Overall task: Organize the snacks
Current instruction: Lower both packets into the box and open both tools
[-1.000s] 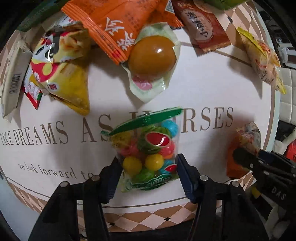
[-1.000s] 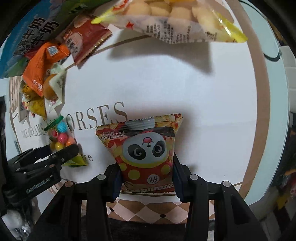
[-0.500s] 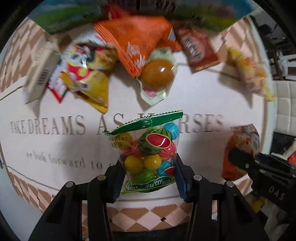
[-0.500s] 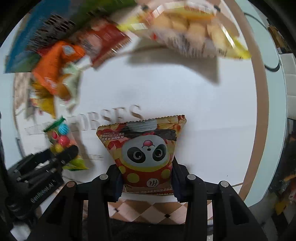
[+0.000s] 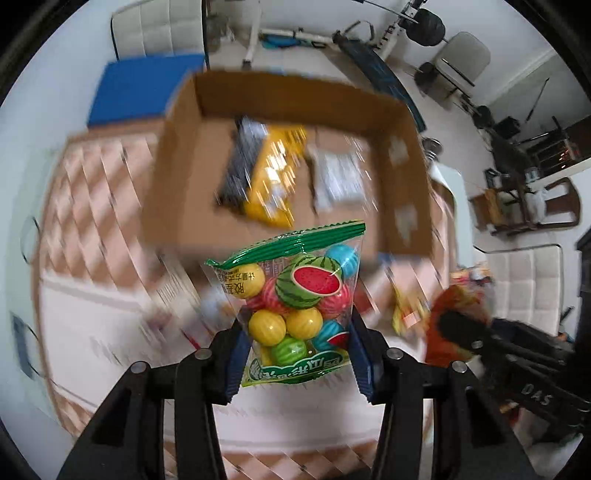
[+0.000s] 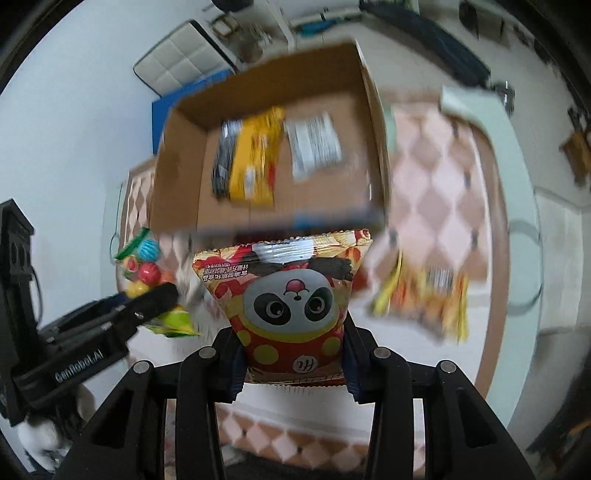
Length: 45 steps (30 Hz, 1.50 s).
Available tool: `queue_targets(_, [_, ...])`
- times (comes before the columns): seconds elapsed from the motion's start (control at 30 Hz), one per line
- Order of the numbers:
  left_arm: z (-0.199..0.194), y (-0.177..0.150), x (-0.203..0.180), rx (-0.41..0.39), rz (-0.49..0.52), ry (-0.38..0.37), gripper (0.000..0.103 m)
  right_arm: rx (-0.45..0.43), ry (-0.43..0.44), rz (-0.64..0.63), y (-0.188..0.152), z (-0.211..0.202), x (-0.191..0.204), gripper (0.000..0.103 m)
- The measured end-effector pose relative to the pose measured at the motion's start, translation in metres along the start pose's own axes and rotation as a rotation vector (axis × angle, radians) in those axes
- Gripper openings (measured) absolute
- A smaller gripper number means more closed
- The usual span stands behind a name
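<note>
My left gripper (image 5: 295, 354) is shut on a clear bag of watermelon gum balls (image 5: 295, 295) with a green top seal, lifted off the table. My right gripper (image 6: 293, 354) is shut on a red and yellow panda snack bag (image 6: 291, 295), also held in the air. Ahead of both stands an open cardboard box (image 5: 406, 129) (image 6: 177, 147) holding a yellow and black packet (image 5: 269, 177) (image 6: 251, 162) and a white packet (image 5: 340, 177) (image 6: 314, 146). The right gripper and its orange bag (image 5: 450, 317) show at the right of the left wrist view. The left gripper's gum bag (image 6: 146, 266) appears at the left of the right wrist view.
The table (image 6: 443, 177) has a pink diamond-pattern cloth. A yellow-orange snack bag (image 6: 428, 299) lies right of the panda bag. A blue pad (image 5: 133, 92) sits behind the box. White chairs (image 5: 162, 33) and exercise gear (image 5: 369, 48) stand beyond the table.
Both grippers closed on their bags and rose well off the table, tilting forward so the cardboard box and the room came into view. The snack pile dropped out of sight.
</note>
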State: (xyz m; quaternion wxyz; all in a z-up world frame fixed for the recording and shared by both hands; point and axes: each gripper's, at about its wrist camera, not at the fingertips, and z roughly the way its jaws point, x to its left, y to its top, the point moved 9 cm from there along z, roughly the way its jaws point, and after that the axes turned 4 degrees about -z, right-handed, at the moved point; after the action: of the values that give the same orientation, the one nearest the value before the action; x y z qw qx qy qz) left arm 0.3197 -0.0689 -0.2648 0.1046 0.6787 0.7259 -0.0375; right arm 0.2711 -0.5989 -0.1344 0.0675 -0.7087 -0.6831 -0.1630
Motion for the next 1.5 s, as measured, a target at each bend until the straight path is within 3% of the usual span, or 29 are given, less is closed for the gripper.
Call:
queue_targets(0.23, [0.033, 0.101, 0.035, 0.025, 0.002, 0.125, 0.046, -0.032, -0.074, -0.013, 0.110, 0.047, -0.005, 0.045])
queue_targets(0.57, [0.106, 0.167, 0.084, 0.135, -0.042, 0.216, 0.046, 0.029, -0.191, -0.004, 0.222, 0.142, -0.020, 0.045])
queue_targets(0.87, [0.135, 0.182, 0.093, 0.183, -0.043, 0.230, 0.047, 0.077, -0.258, -0.003, 0.250, 0.198, -0.031, 0.045])
queue_targets(1.03, [0.139, 0.182, 0.086, 0.196, -0.059, 0.186, 0.048, 0.097, -0.252, 0.005, 0.254, 0.211, -0.031, 0.047])
queue_targets(1.1, [0.139, 0.184, 0.085, 0.194, -0.058, 0.191, 0.058, 0.117, -0.243, 0.001, 0.256, 0.214, -0.028, 0.063])
queue_targets(1.13, [0.138, 0.185, 0.083, 0.185, -0.056, 0.186, 0.072, 0.117, -0.241, -0.005, 0.257, 0.216, -0.026, 0.084])
queue_targets(1.17, [0.136, 0.186, 0.082, 0.178, -0.054, 0.189, 0.078, 0.111, -0.242, -0.012, 0.258, 0.214, -0.024, 0.090])
queue_targets(1.23, [0.132, 0.189, 0.080, 0.162, -0.054, 0.191, 0.087, 0.109, -0.246, -0.020, 0.257, 0.213, -0.019, 0.090])
queue_targets(1.5, [0.113, 0.189, 0.070, 0.111, -0.063, 0.151, 0.087, 0.105, -0.250, -0.040, 0.243, 0.208, -0.009, 0.091])
